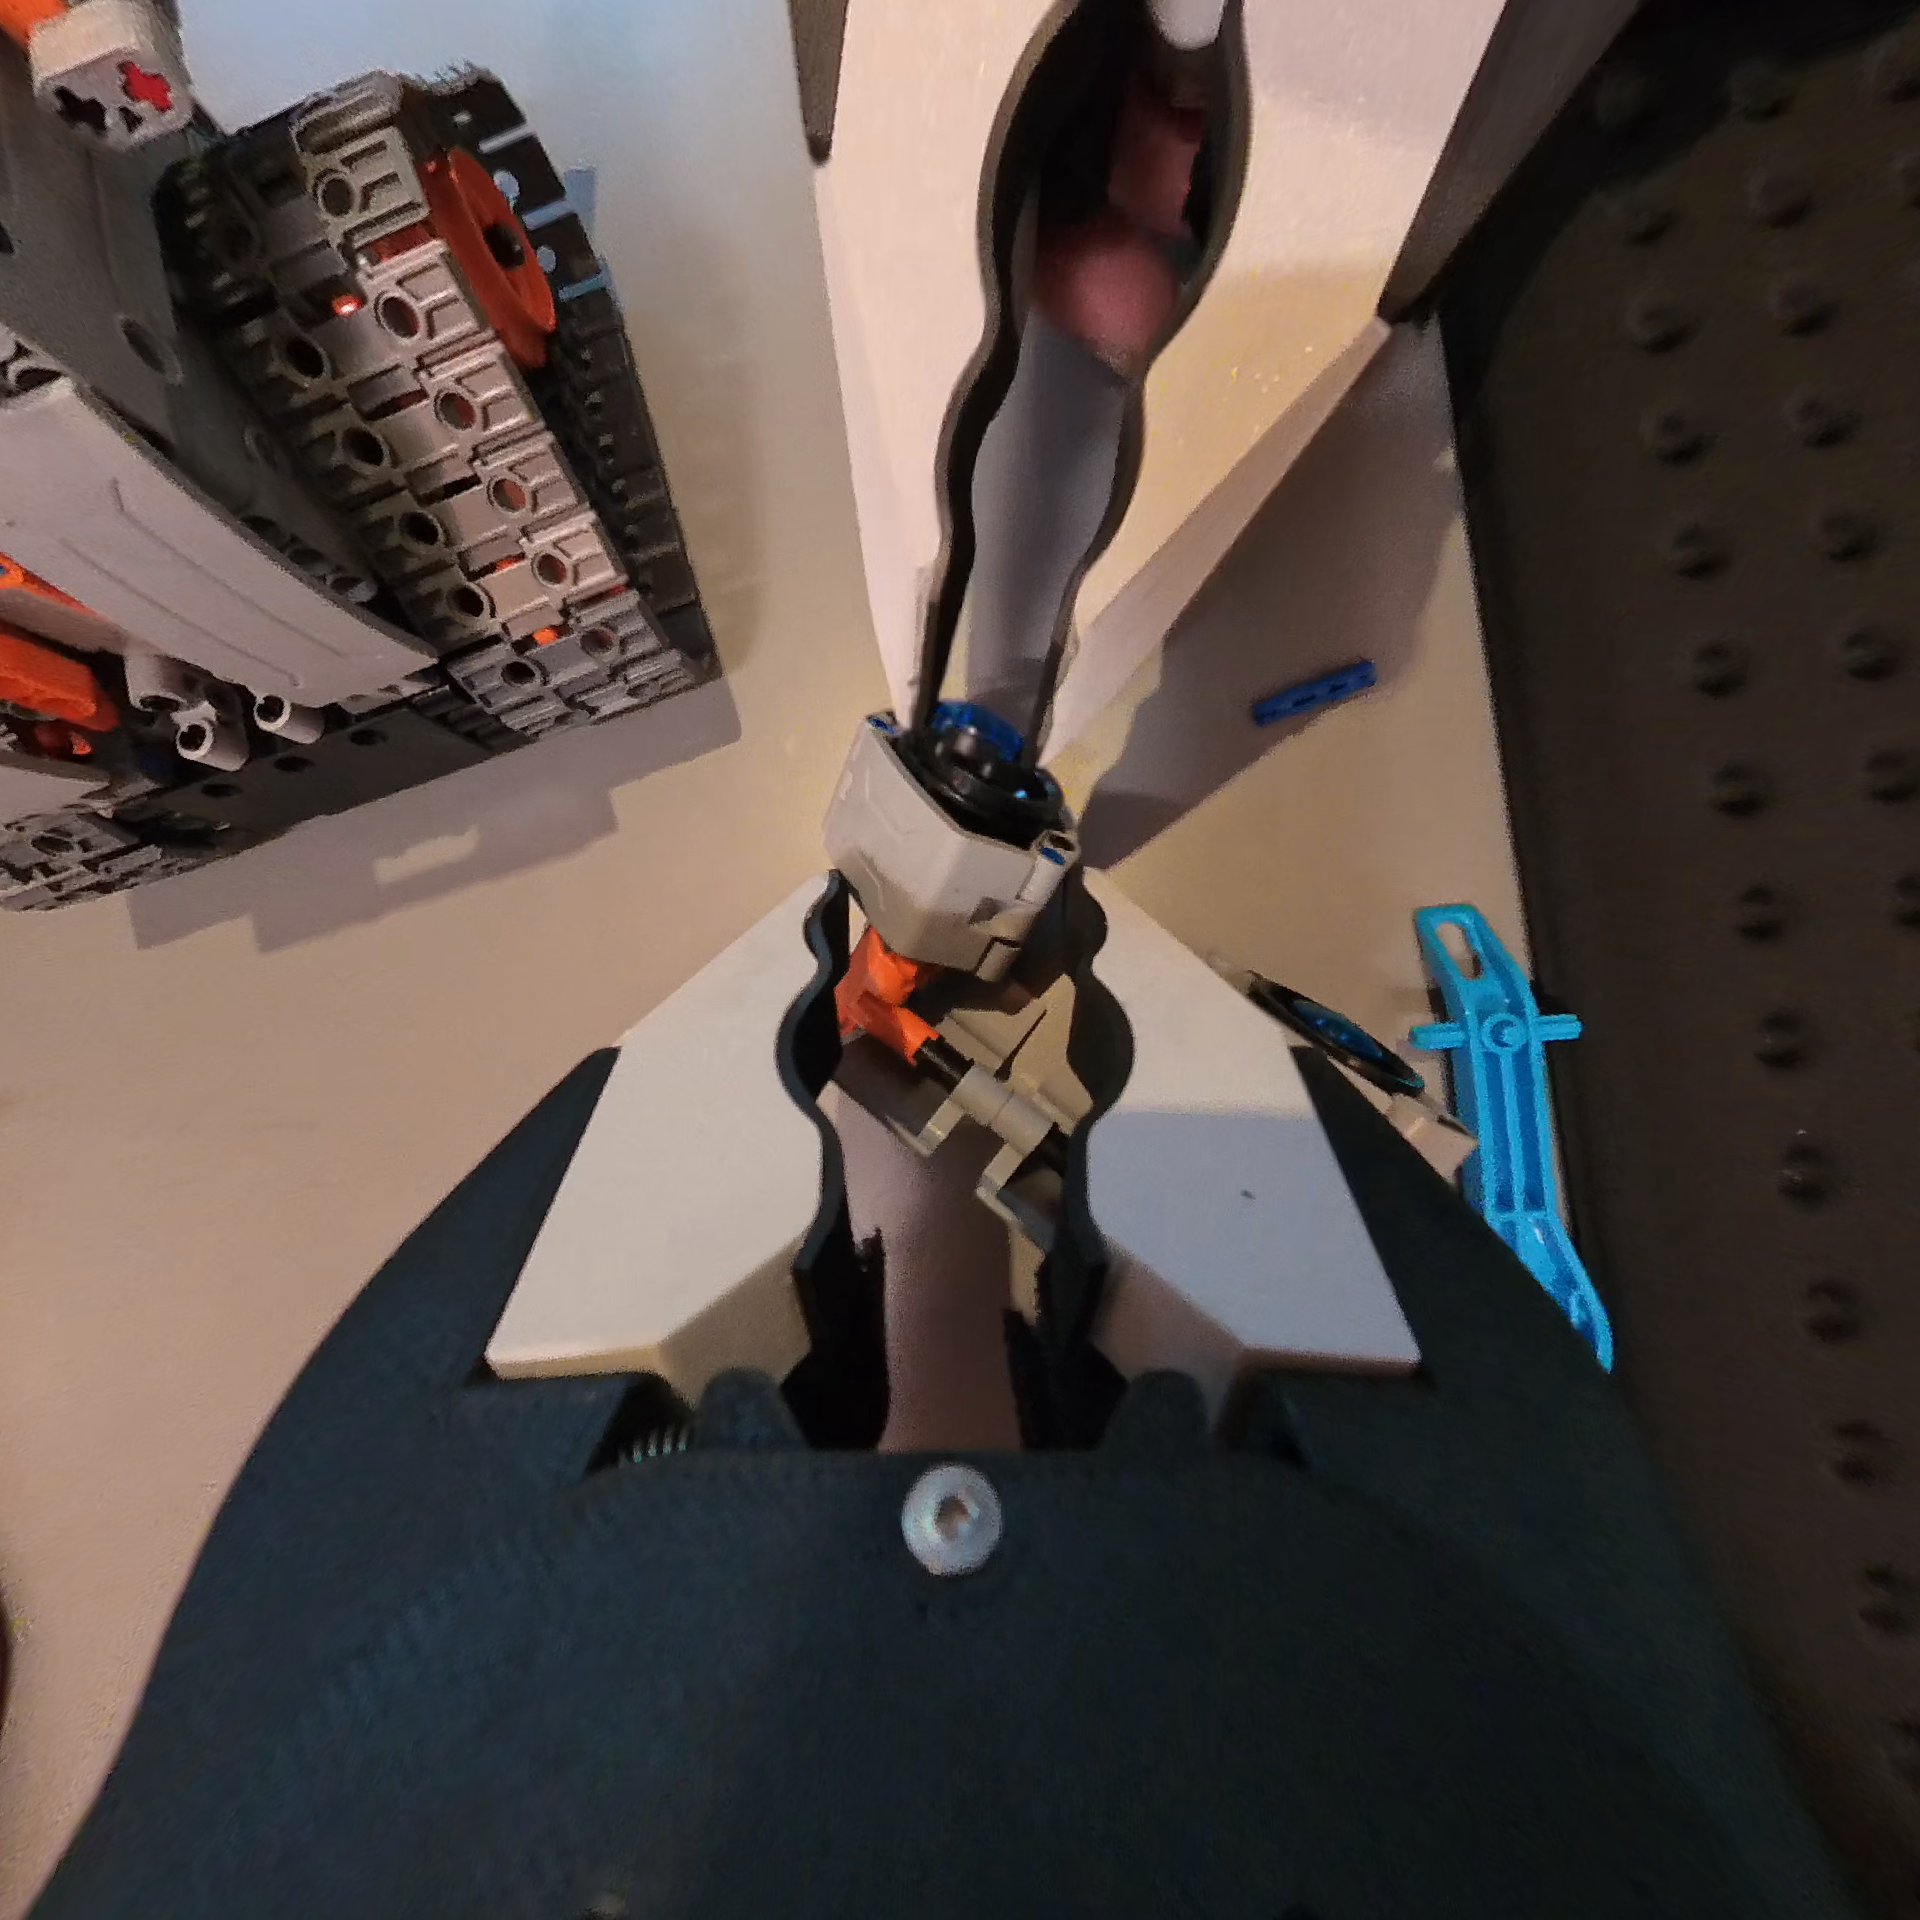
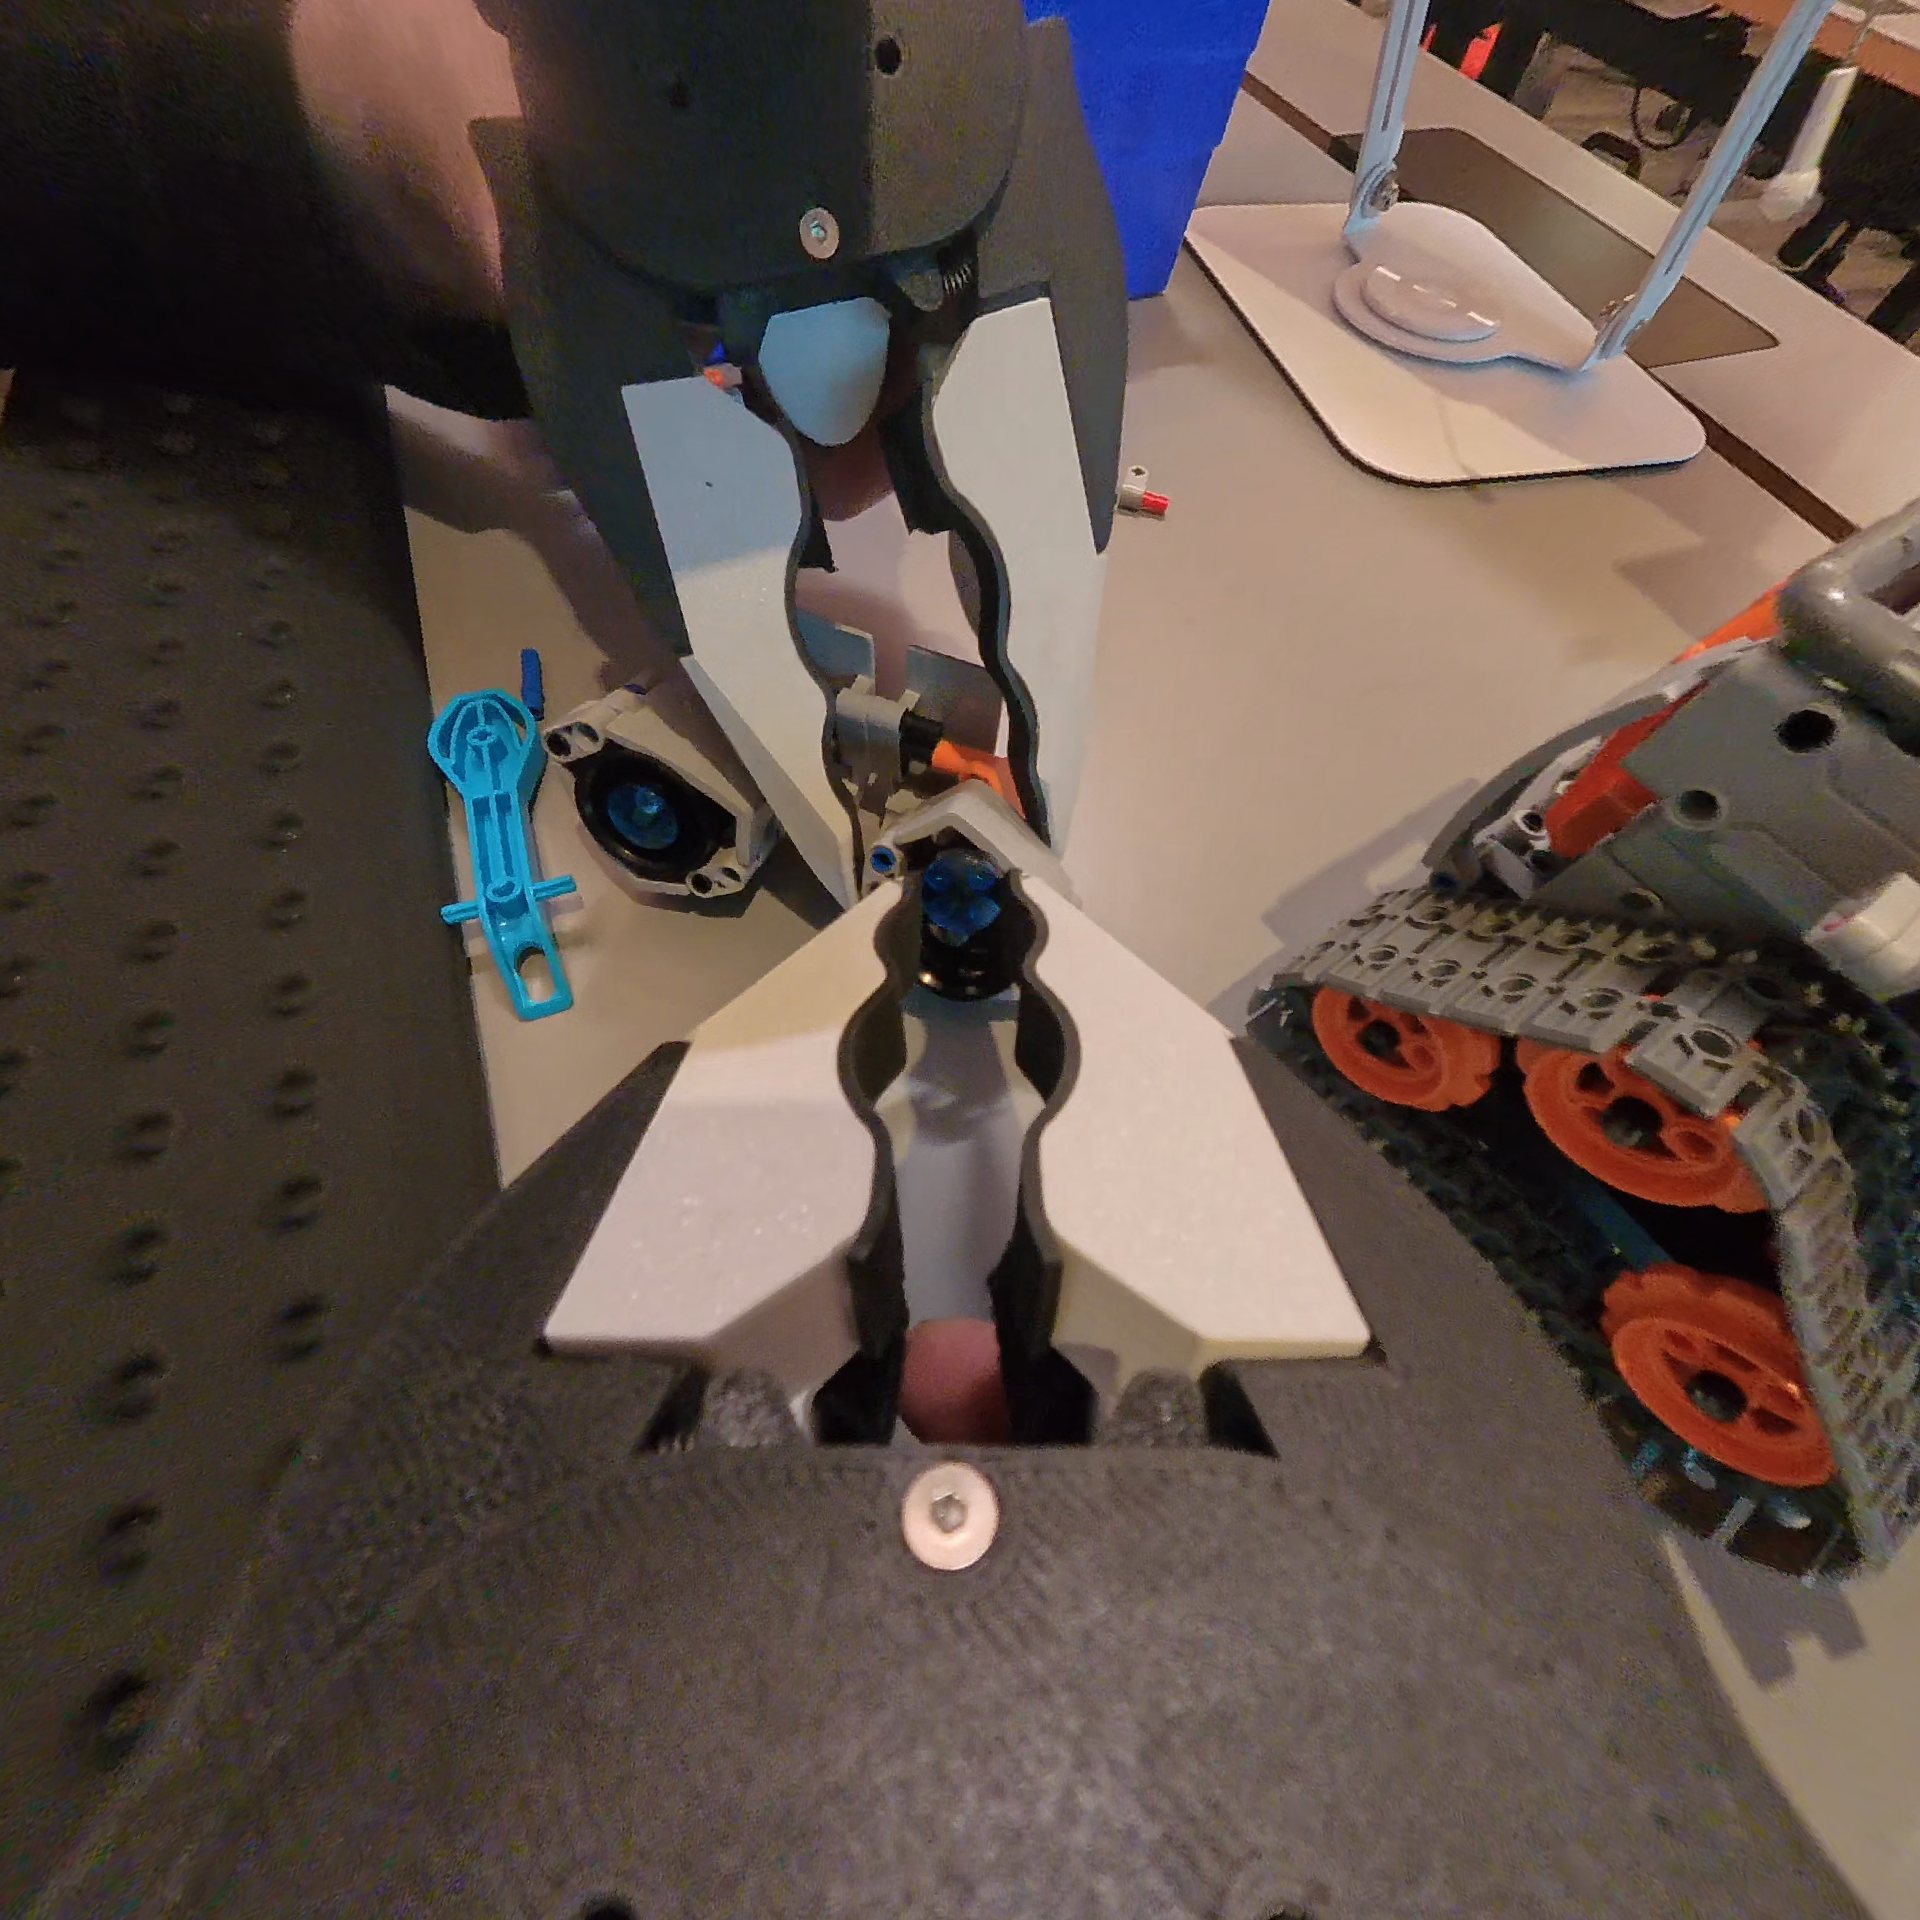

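Note:
A small brick assembly hangs between my two grippers, which face each other tip to tip above the table. It has a grey housing [image 1: 935,831] with a black ring and a blue hub [image 2: 956,899] at one end, and orange and grey pieces [image 1: 883,1003] at the other. My left gripper [image 1: 956,914] is shut on the orange and grey end. My right gripper [image 2: 961,894] is shut on the blue hub end. The right gripper also shows in the left wrist view [image 1: 982,717], reaching in from the top. The left gripper also shows in the right wrist view [image 2: 940,831].
A tracked vehicle [image 2: 1558,1091] with orange wheels stands to the right; it also shows in the left wrist view [image 1: 416,436]. A second grey housing [image 2: 655,810], a light blue tool [image 2: 499,831] and a small blue pin [image 2: 532,675] lie by a black dotted mat [image 2: 156,831]. A monitor stand base [image 2: 1455,364] is farther back. The grippers are tip to tip, or close to it.

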Demonstrator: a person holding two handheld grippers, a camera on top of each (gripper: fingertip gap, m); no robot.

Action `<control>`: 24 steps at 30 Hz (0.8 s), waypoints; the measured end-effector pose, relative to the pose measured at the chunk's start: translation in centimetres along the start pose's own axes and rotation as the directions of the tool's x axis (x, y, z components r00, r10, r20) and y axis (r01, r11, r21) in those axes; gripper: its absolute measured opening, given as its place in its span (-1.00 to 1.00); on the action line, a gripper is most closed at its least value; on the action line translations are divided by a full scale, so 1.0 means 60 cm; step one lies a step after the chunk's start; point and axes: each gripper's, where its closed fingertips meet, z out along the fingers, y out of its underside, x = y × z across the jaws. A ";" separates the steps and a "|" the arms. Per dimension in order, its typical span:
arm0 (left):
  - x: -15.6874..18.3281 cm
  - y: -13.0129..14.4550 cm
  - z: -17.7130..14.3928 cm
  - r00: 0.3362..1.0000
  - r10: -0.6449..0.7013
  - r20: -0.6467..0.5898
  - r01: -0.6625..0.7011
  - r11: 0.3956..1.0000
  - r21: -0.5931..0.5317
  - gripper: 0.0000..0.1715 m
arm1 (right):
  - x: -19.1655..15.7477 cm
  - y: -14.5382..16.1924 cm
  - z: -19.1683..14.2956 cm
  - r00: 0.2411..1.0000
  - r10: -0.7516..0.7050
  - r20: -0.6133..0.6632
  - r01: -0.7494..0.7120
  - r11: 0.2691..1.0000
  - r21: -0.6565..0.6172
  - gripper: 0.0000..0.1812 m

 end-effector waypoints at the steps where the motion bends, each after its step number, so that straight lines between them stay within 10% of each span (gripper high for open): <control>1: 0.000 -0.002 0.000 1.000 -0.014 -0.005 0.014 1.000 0.015 -0.56 | 0.002 -0.001 -0.004 1.000 -0.002 -0.007 0.002 1.000 0.006 -0.86; 24: -0.003 -0.015 -0.001 0.967 -0.226 -0.114 0.244 0.950 0.192 -0.58 | 0.009 0.017 -0.002 0.991 -0.118 -0.062 0.112 0.990 -0.087 -0.86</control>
